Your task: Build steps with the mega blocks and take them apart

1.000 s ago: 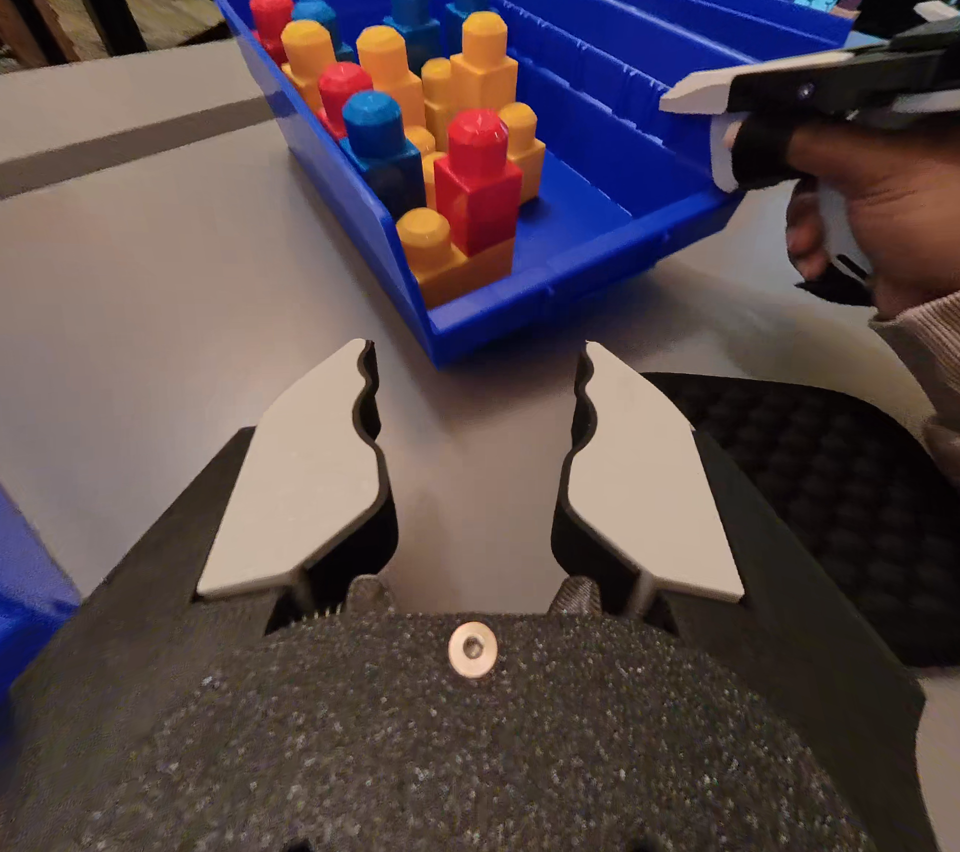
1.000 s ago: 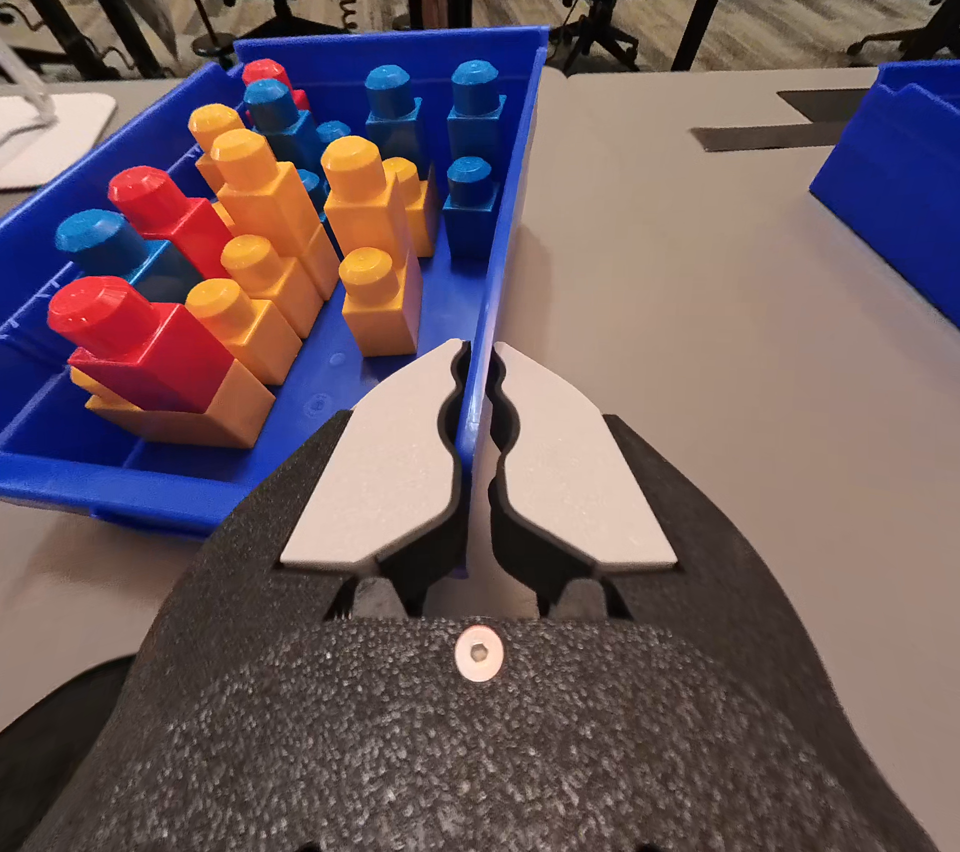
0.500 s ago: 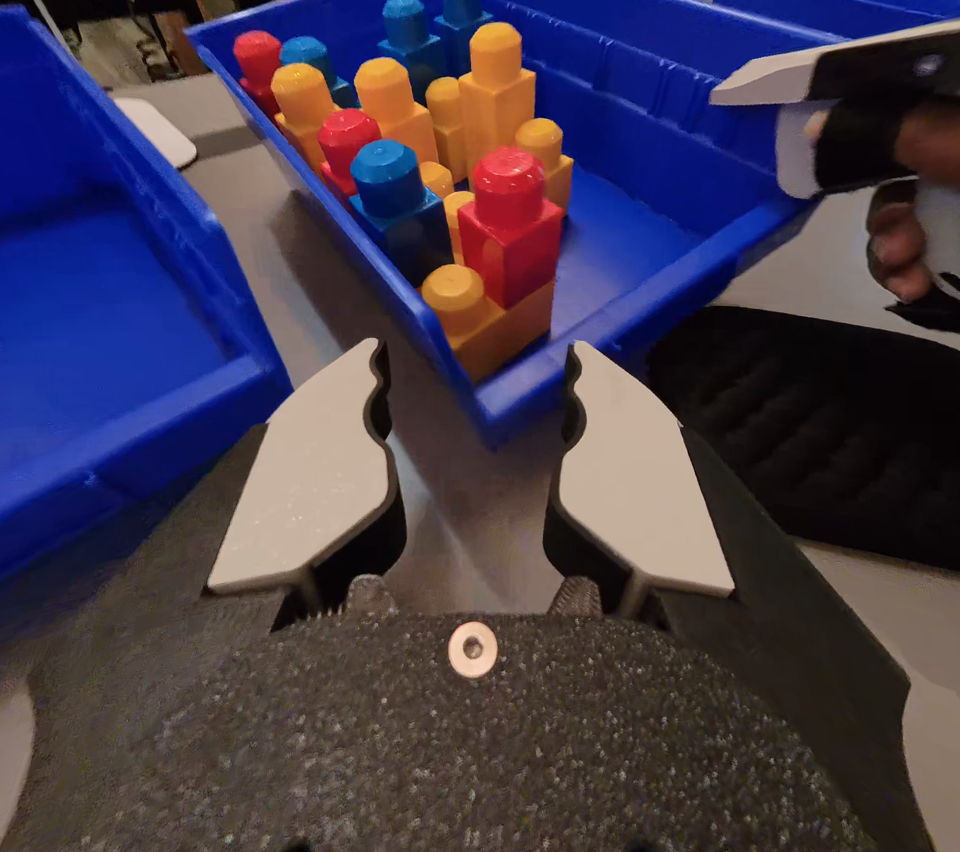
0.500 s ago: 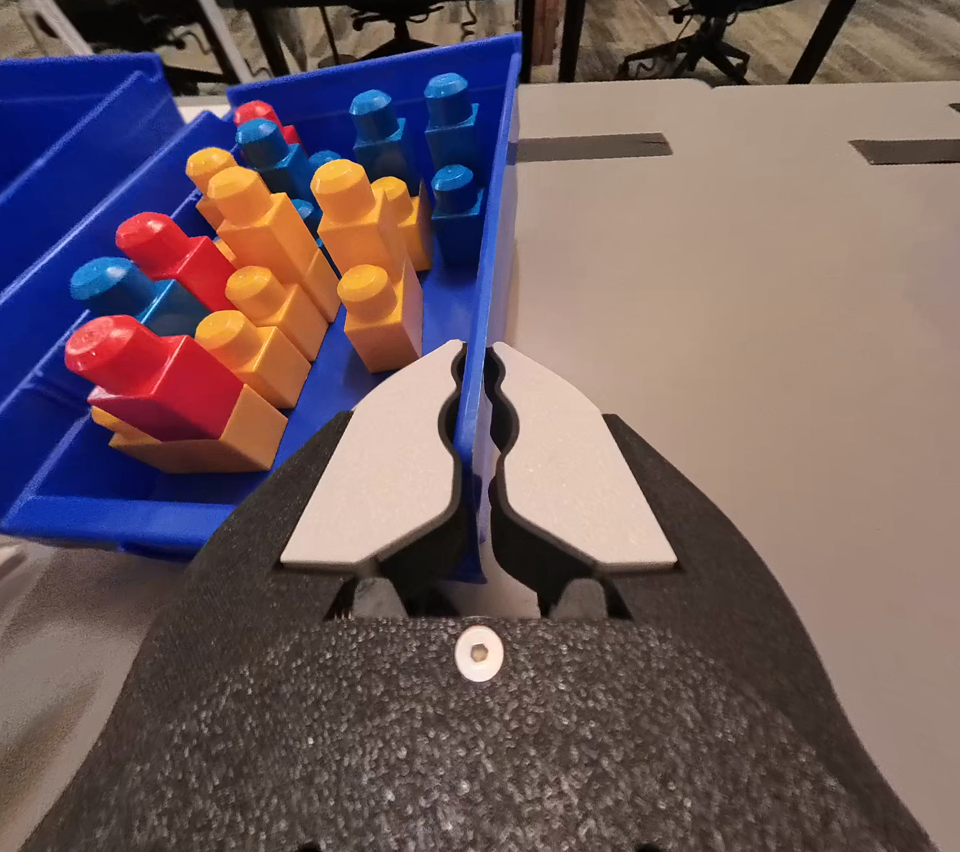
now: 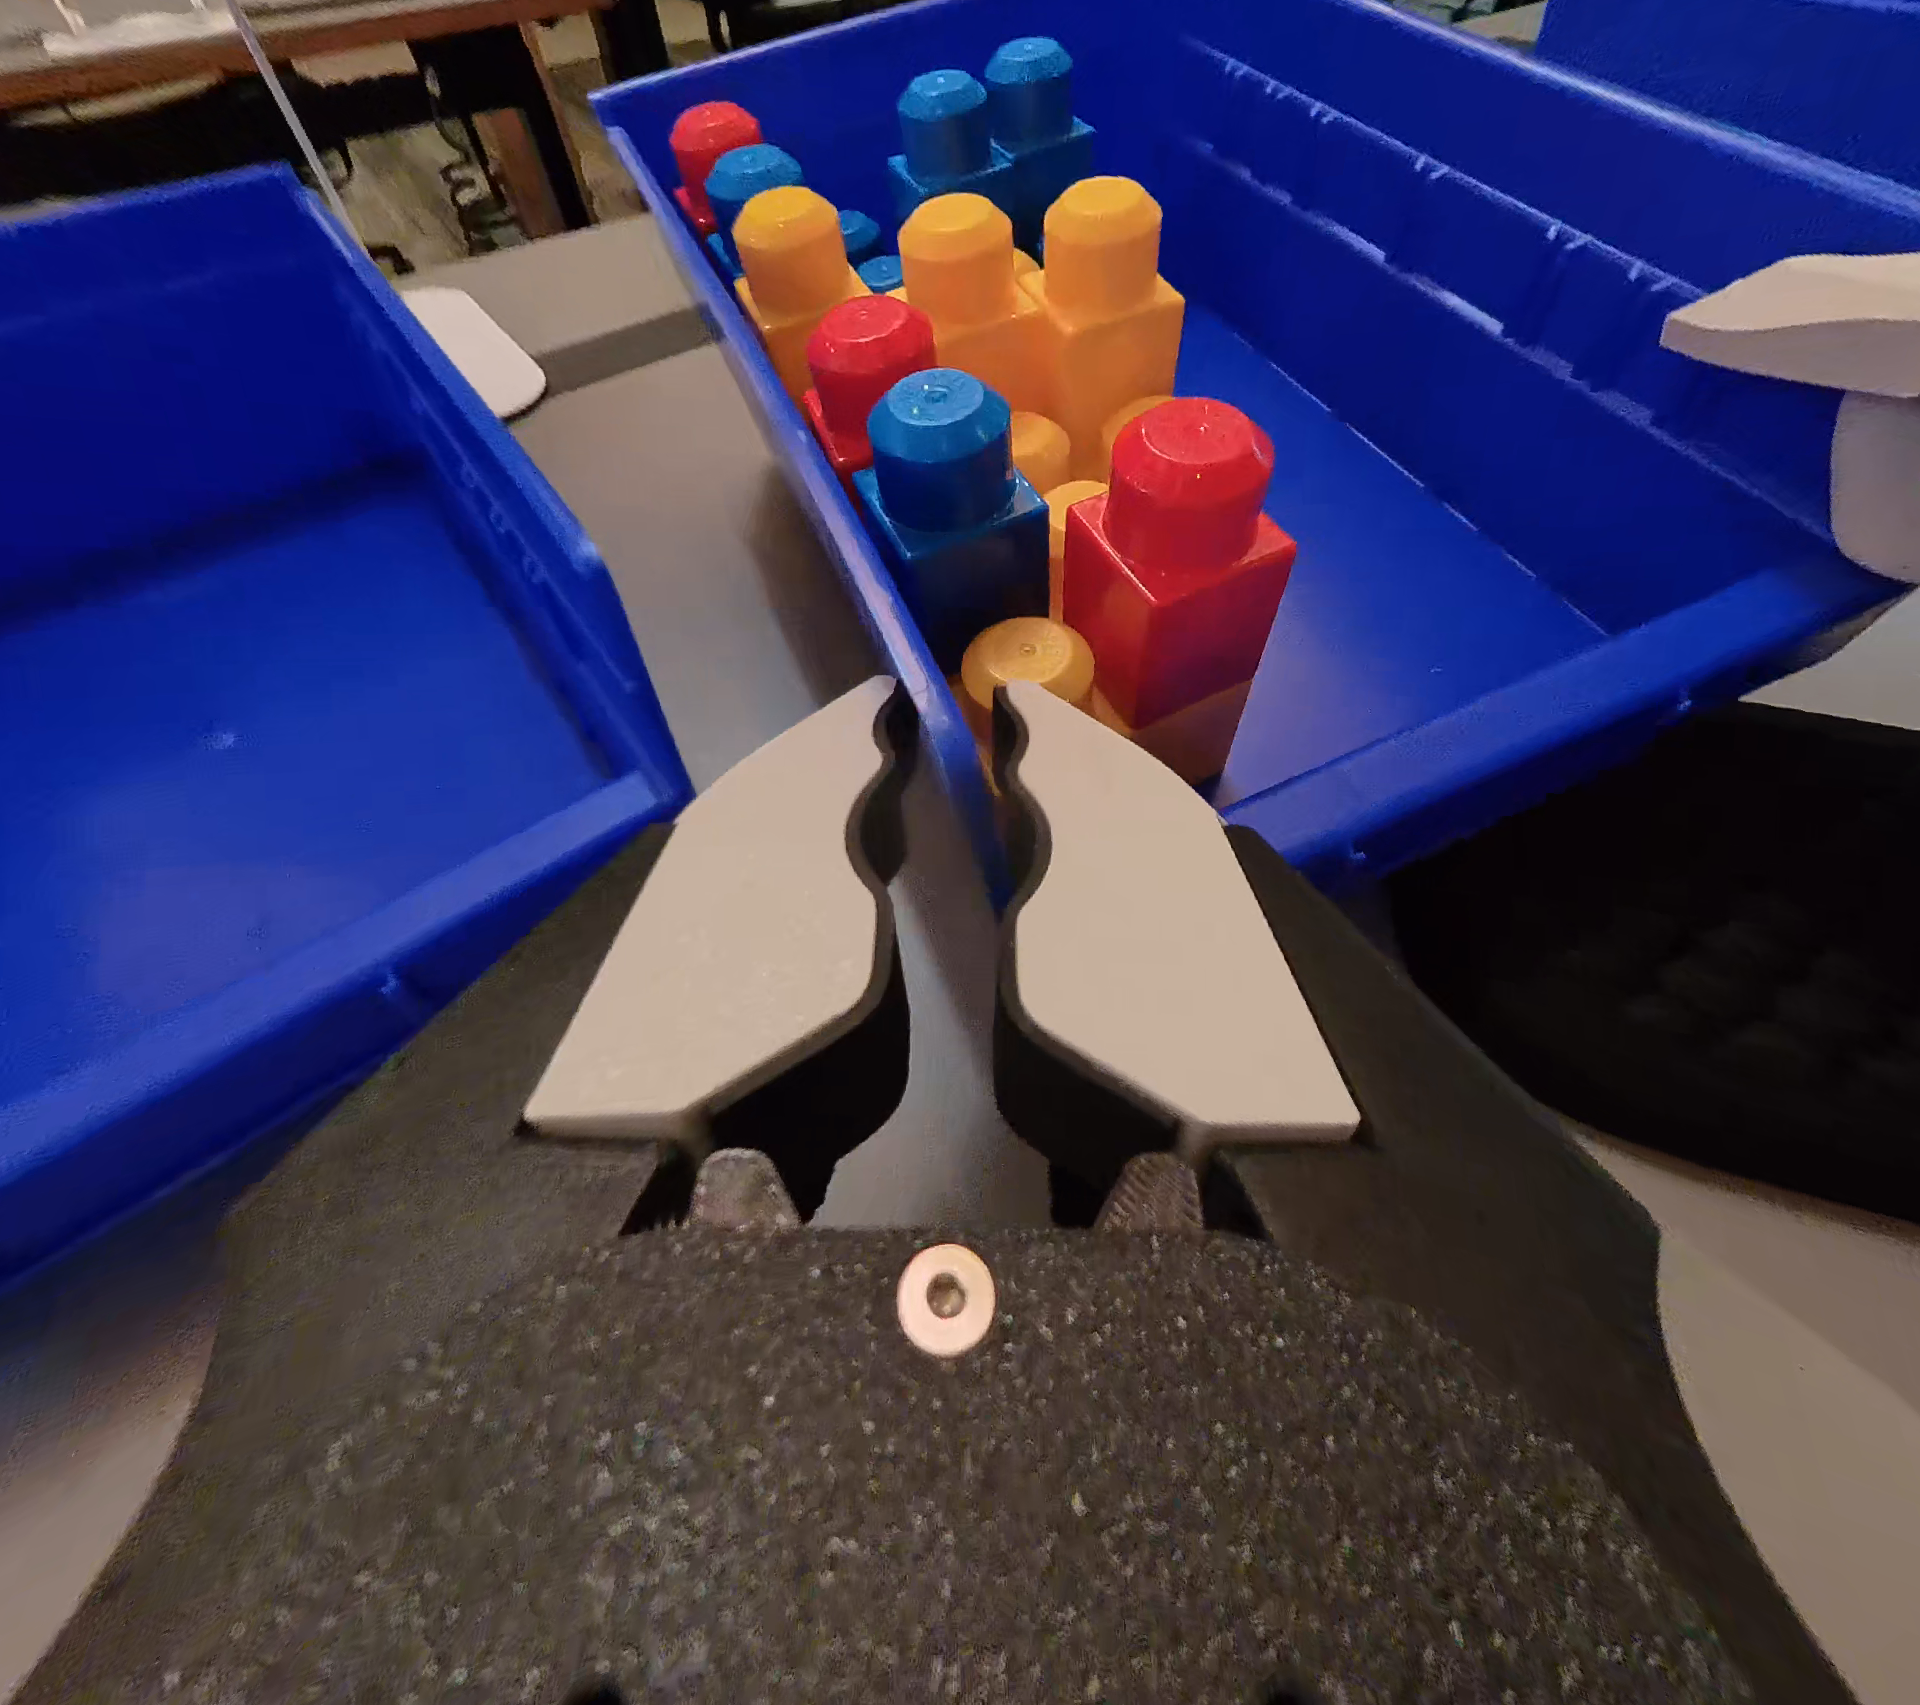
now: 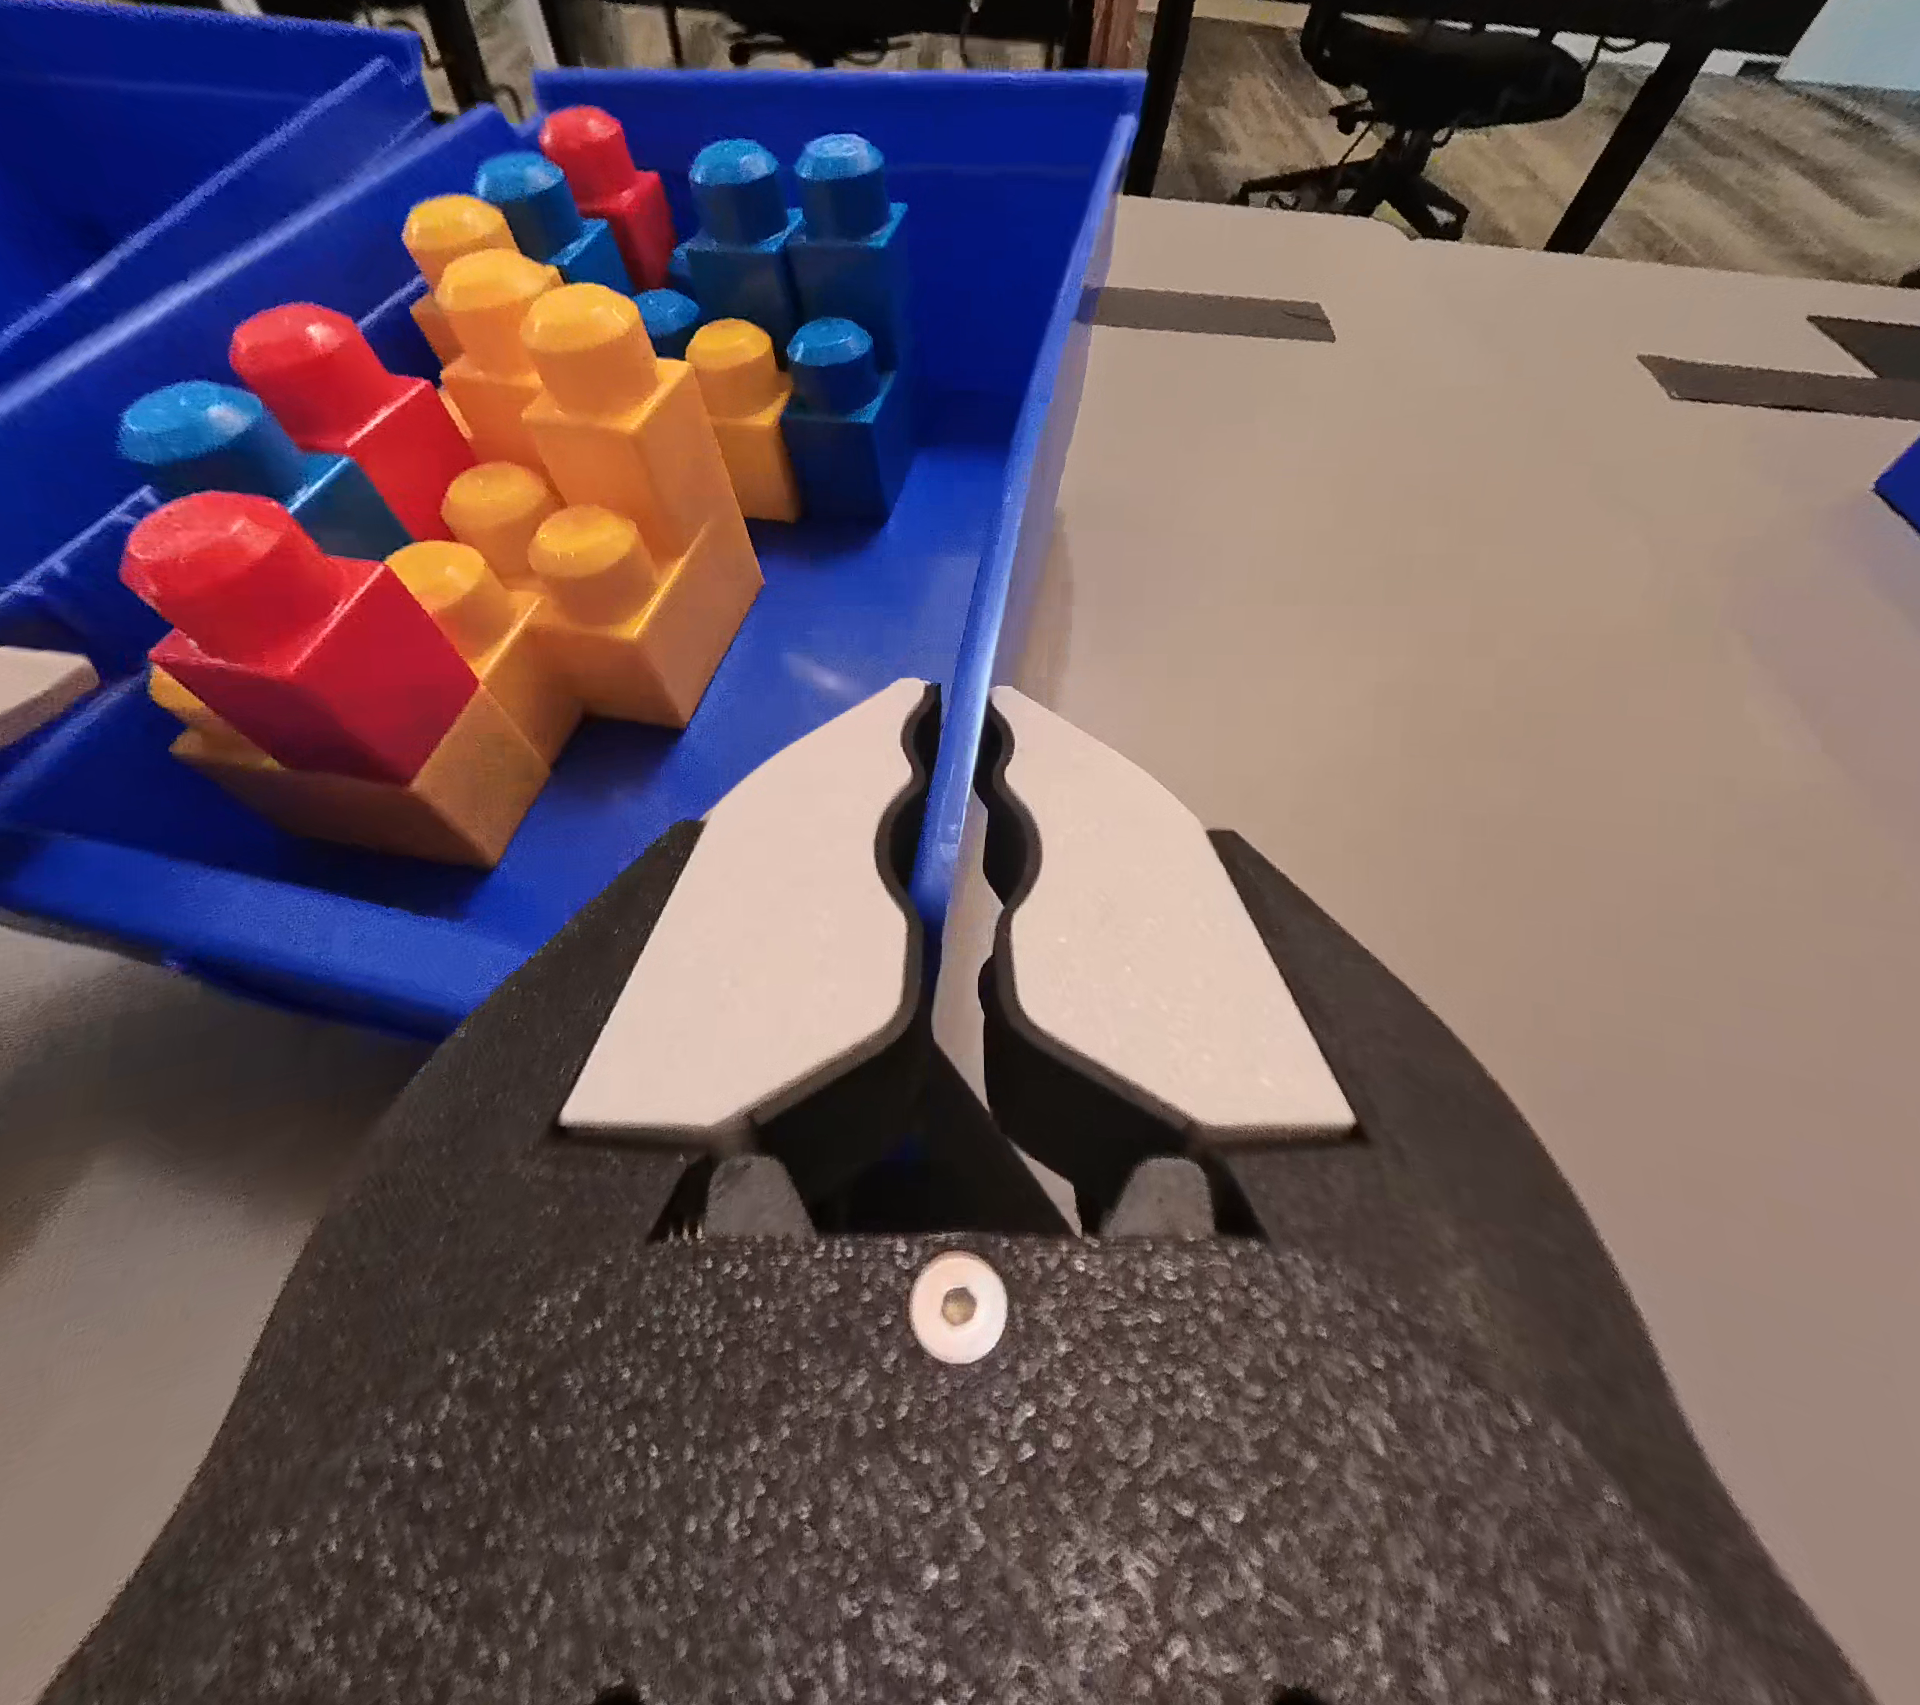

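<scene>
A blue bin (image 5: pixel 1455 149) holds several mega blocks standing in stepped stacks: a red block on an orange base (image 5: pixel 1174 554), a blue block (image 5: pixel 945 492), tall orange stacks (image 5: pixel 1101 305) and blue blocks at the back (image 5: pixel 987 128). My left gripper (image 5: pixel 948 705) is shut on the bin's left wall near the front corner. My right gripper (image 6: pixel 961 699) is shut on the bin's right wall (image 6: pixel 1039 367). The right wrist view shows the red-on-orange stack (image 6: pixel 301 647), the orange steps (image 6: pixel 623 450) and the blue stack (image 6: pixel 800 253). The right gripper's finger (image 5: pixel 1808 325) shows at the right edge of the left wrist view.
A second blue bin (image 5: pixel 260 668), with nothing in it, stands close to the left of the held bin. A black mat (image 5: pixel 1662 928) lies on the grey table under the bin's front right corner. More blue bins (image 5: pixel 1766 24) stand at the back right. Bare grey table (image 6: pixel 1455 720) lies to the right. My hands' fingertips stand some 20 cm from each other.
My left gripper has moved forward and shut on the bin's left wall. The bin has shifted toward the second blue bin. My right gripper has stayed shut on the right wall.
</scene>
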A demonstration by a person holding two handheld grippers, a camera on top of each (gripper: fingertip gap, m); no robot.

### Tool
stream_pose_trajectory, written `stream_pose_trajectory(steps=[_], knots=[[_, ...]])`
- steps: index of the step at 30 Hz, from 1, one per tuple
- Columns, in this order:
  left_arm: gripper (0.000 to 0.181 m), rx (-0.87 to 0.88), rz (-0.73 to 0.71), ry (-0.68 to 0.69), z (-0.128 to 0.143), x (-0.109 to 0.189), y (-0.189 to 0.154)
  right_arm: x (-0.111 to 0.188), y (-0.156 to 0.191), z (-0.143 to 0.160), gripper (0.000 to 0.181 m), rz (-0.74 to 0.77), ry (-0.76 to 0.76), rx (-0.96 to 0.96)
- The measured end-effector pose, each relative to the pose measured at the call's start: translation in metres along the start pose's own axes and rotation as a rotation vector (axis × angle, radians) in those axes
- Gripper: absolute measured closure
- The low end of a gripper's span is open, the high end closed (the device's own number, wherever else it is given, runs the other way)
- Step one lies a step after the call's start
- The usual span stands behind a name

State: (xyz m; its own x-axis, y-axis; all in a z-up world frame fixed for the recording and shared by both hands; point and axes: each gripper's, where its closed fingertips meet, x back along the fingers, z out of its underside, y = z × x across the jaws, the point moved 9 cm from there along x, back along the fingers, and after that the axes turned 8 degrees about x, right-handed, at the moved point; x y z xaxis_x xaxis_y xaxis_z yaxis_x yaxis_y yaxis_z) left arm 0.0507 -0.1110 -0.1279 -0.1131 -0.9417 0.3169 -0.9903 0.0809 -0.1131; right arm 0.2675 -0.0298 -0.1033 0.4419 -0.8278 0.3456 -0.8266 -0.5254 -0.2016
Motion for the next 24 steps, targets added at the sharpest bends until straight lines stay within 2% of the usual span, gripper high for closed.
stream_pose_trajectory(steps=[5,12,18,24], knots=[[0.169,-0.080,0.002,-0.060,-0.025,0.015,-0.011,0.025,-0.004,-0.008,0.175,0.034,-0.060,-0.026],[0.170,-0.111,-0.065,-0.164,-0.070,0.059,0.003,0.045,0.011,-0.056,0.174,-0.013,-0.204,-0.034],[0.171,-0.100,-0.213,-0.225,-0.096,0.108,0.046,0.033,0.058,-0.106,0.174,-0.139,-0.282,-0.010],[0.172,-0.060,-0.408,-0.220,-0.106,0.165,0.108,0.009,0.134,-0.151,0.174,-0.310,-0.318,0.003]])
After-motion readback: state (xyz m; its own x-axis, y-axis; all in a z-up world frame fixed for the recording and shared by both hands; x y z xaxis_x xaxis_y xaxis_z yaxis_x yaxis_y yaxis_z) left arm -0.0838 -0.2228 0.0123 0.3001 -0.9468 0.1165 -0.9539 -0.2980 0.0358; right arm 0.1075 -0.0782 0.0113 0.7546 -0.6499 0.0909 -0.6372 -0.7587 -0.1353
